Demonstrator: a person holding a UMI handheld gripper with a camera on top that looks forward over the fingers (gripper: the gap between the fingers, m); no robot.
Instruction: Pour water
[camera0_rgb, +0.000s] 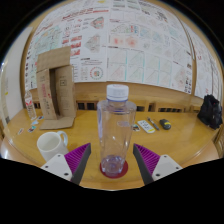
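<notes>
Tongs (113, 162) spread, capped bottle (116, 130) standing between on tabletop (190, 135). Risk: off-centre squeeze tips bottle; mug (52, 145) near left.

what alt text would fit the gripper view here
A clear plastic bottle with a white cap stands upright on a wooden table between the open tongs, a gap at each side. A white mug sits beside it, a cardboard box behind, papers on the wall beyond.
</notes>
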